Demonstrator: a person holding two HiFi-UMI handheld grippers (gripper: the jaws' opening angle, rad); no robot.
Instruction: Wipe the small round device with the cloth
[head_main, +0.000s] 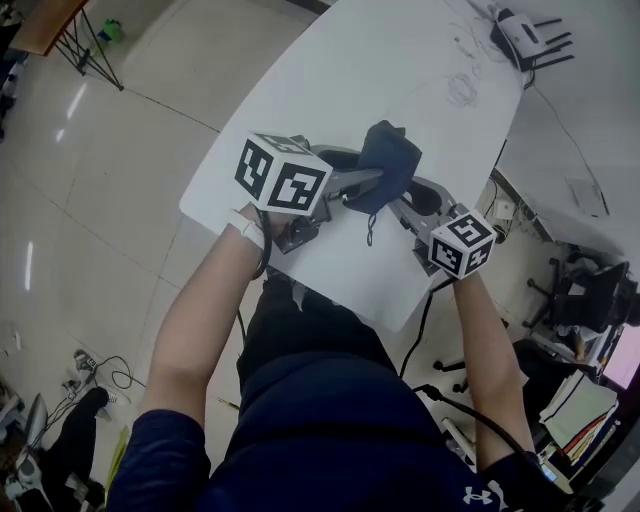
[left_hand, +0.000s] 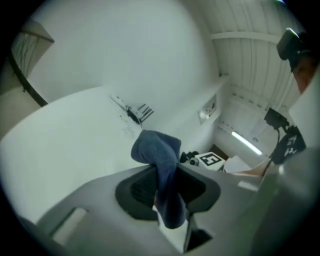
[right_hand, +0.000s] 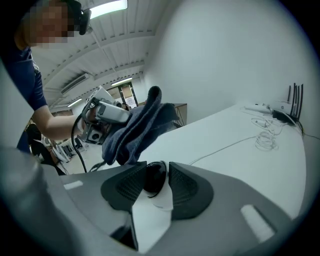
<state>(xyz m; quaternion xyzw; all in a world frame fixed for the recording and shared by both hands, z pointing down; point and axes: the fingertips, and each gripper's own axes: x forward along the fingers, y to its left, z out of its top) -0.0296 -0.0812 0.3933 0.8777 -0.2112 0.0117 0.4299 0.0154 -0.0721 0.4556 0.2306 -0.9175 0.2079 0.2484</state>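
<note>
Evidently the right tongs (right_hand: 156, 172) clench the small round device (right_hand: 152, 187) above the surface (head_main: 400, 80), steadying it so the cloth (left_hand: 156, 147), pinched in the left tongs (left_hand: 167, 187), can rub across it.

We find no words or numbers that can be read anywhere. The only signs are black-and-white square marker patterns, which spell nothing, on the left cube (head_main: 283, 172) of the left gripper (head_main: 372, 183) and the right cube (head_main: 461, 241) of the right gripper (head_main: 405, 208), both over the table's (head_main: 400, 60) near edge, and a small white emblem (head_main: 477, 495) on the person's dark blue sleeve (head_main: 505, 475)
</note>
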